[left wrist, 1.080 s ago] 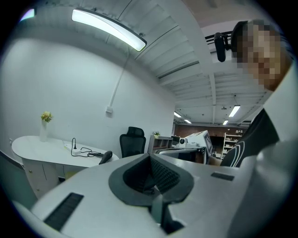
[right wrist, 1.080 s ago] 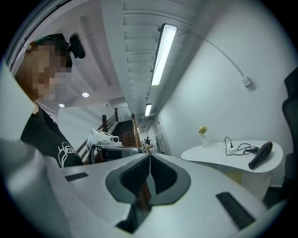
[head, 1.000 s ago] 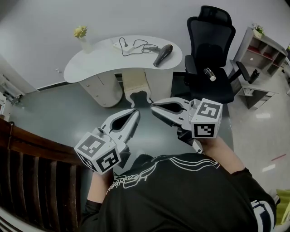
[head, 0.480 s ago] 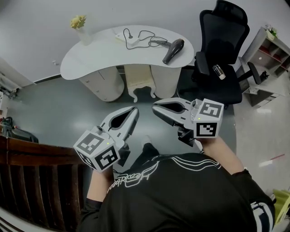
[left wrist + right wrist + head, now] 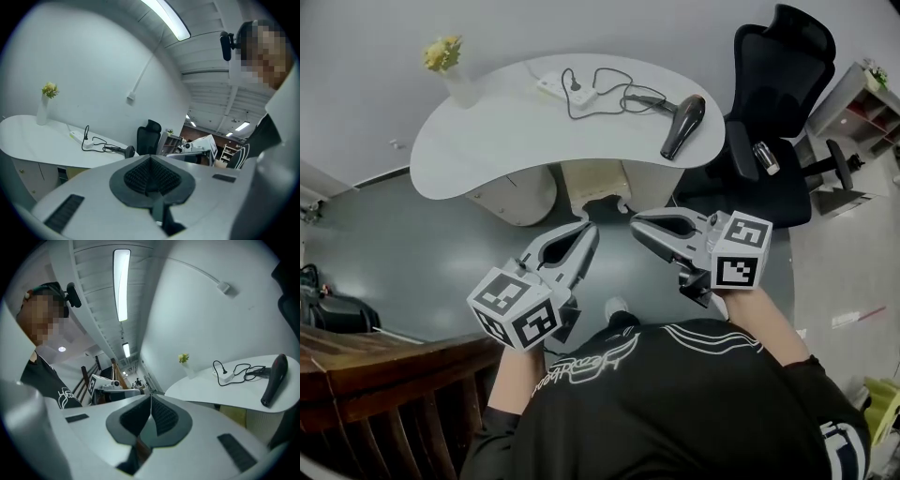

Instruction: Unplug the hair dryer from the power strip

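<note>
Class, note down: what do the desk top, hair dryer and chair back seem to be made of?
Desk top: probably white laminate or painted board; smooth, faint sheen. Hair dryer: likely dark moulded plastic; rounded matte body. Chair back: black mesh or fabric on a frame, perhaps; the weave is too small to confirm.

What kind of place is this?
Probably an office or workroom: a curved white desk carrying a power strip and hair dryer, a black swivel office chair beside it, and open shelving at the far right.
</note>
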The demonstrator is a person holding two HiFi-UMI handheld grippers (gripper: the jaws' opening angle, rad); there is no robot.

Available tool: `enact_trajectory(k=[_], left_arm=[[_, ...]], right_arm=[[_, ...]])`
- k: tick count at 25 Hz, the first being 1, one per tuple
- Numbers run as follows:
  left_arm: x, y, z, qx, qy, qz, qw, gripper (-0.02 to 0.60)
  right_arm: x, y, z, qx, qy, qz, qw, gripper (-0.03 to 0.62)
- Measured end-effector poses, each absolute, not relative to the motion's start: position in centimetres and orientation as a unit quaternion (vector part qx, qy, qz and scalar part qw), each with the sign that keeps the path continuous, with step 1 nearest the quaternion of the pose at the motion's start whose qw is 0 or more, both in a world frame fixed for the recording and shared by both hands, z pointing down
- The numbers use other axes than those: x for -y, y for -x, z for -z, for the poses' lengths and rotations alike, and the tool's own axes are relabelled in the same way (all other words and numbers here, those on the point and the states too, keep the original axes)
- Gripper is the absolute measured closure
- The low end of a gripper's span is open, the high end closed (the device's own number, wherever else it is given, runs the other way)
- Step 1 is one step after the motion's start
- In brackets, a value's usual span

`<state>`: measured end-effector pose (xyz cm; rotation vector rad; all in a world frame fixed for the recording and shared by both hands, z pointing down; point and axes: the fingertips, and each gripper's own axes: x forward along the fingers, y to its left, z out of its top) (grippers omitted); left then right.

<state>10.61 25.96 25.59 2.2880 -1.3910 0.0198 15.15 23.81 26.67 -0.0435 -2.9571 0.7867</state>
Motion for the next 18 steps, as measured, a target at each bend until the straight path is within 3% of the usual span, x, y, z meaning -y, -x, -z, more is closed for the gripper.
enact_trajectory(k=[7, 18], left_arm=[[-22.1, -4.3, -26.2, 0.498, -0.833, 0.003, 0.241, 0.578], [-17.3, -1.1, -27.2, 0.487, -0.838, 0.003, 0.249, 0.578]], right_arm=[[-19.7, -9.3, -27.2, 0.966, -0.005, -0.253, 0.055, 0.595], [-14.6, -5.6, -28.1, 0.964, -0.014, -0.258, 0.056, 0.595]])
